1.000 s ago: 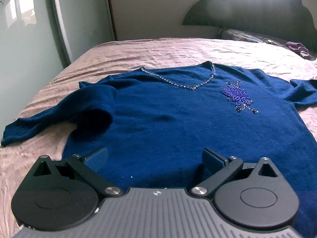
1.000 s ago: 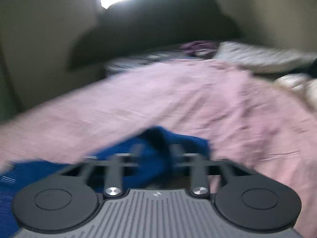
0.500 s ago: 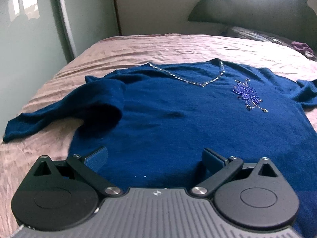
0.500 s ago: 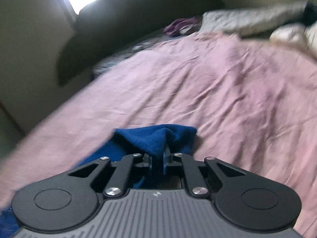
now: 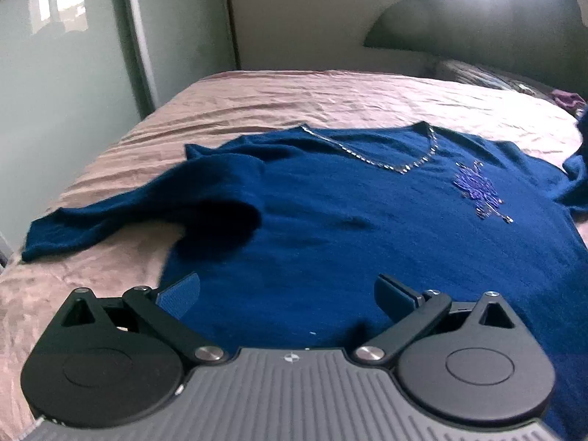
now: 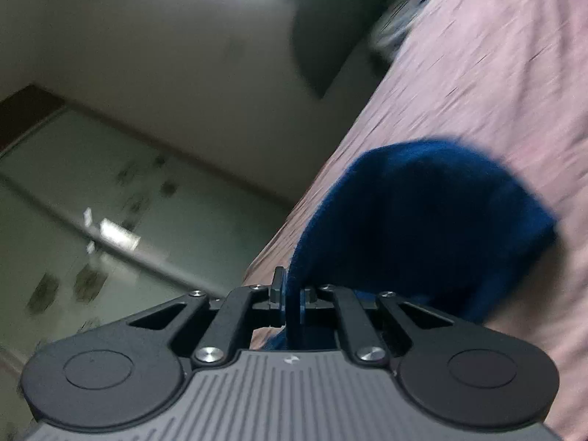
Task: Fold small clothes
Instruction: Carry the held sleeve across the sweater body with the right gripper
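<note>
Here the whole matter turns on the right gripper (image 6: 290, 305), whose jaws are pinched tight on a fold of the blue sweater (image 5: 349, 220): in the right wrist view the sleeve (image 6: 422, 228) bulges up ahead of the fingertips and to their right, lifted off the pink bedspread (image 6: 496, 73), with the cloth running back between the pads and under the gripper body. That view is tilted and blurred, so how much of the sleeve hangs free cannot be told. The sweater's body lies flat in front of the left gripper (image 5: 286, 294), its long axis running away from the fingertips toward the beaded V-neckline (image 5: 386, 163) at the far end, with the purple beaded motif (image 5: 477, 193) ahead and to the right. The left gripper stands wide, its pads apart over the hem with nothing between them; whether they touch the knit cannot be told. The other sleeve (image 5: 110, 220) trails out ahead and to the left of that gripper, crumpled where it joins the body. Judging by this, the held sleeve should be carried across over the chest, toward the left gripper's side, so the right hand is the nearer one for the fold. The bedspread (image 5: 294, 99) is soft and wrinkled, so the knit may drag and bunch. Beyond the bed are a pale wall, a dark headboard (image 5: 477, 25) against a bright window, and a glossy wardrobe door (image 5: 66, 92) off to the left
</note>
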A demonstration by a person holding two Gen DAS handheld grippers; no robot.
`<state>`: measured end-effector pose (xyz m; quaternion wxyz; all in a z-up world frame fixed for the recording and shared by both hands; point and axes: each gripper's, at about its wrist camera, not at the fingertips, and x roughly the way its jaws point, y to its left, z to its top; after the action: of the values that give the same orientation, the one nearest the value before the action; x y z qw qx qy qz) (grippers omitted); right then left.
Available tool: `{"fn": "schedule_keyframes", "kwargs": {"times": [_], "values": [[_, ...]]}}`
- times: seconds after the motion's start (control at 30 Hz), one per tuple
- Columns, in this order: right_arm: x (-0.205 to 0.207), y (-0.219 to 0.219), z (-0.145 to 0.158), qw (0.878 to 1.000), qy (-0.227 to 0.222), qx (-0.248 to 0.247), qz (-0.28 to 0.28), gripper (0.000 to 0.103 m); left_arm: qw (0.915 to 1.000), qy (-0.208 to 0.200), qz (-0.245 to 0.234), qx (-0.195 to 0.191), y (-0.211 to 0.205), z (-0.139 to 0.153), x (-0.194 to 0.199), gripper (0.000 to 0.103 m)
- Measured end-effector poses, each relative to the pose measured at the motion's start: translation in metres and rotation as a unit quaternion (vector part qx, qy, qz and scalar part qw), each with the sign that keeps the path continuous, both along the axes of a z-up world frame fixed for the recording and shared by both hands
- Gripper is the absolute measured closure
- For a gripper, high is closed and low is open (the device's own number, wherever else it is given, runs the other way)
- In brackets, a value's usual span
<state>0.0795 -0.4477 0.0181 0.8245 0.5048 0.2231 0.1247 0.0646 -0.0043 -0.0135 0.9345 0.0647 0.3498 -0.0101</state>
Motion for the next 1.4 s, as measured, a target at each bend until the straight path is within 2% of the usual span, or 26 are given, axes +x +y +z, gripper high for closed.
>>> {"fn": "schedule_keyframes", "kwargs": {"times": [0.3, 0.57, 0.73, 0.9, 1.17, 1.3, 1.33, 1.37, 1.4], "values": [[0.070, 0.110, 0.012, 0.992, -0.014, -0.008, 0.124, 0.096, 0.9991, -0.017, 0.036, 0.013, 0.029, 0.009, -0.002, 0.001], [0.127, 0.203, -0.011, 0.979, 0.013, 0.002, 0.205, 0.096, 0.9979, -0.017, 0.059, 0.022, 0.052, 0.011, -0.007, 0.001], [0.154, 0.244, -0.033, 0.973, 0.040, -0.003, 0.228, 0.096, 0.9957, -0.020, 0.086, 0.028, 0.073, 0.015, -0.010, 0.000], [0.162, 0.266, -0.054, 0.970, 0.062, 0.006, 0.237, 0.096, 0.9925, -0.018, 0.118, 0.028, 0.097, 0.016, -0.012, 0.000], [0.173, 0.298, -0.061, 0.964, 0.066, -0.002, 0.259, 0.096, 0.9887, -0.006, 0.148, 0.026, 0.123, 0.011, -0.011, 0.001], [0.181, 0.309, -0.066, 0.964, 0.077, -0.004, 0.256, 0.093, 0.9879, 0.000, 0.154, 0.020, 0.131, 0.009, -0.011, 0.001], [0.183, 0.310, -0.067, 0.964, 0.082, -0.010, 0.254, 0.087, 0.9875, 0.002, 0.157, 0.017, 0.134, 0.009, -0.011, 0.000], [0.185, 0.312, -0.068, 0.963, 0.089, -0.017, 0.252, 0.062, 0.9869, 0.004, 0.161, 0.013, 0.138, 0.009, -0.011, 0.000], [0.188, 0.315, -0.068, 0.963, 0.098, -0.024, 0.251, 0.041, 0.9861, 0.005, 0.166, 0.010, 0.141, 0.009, -0.011, 0.000]]}}
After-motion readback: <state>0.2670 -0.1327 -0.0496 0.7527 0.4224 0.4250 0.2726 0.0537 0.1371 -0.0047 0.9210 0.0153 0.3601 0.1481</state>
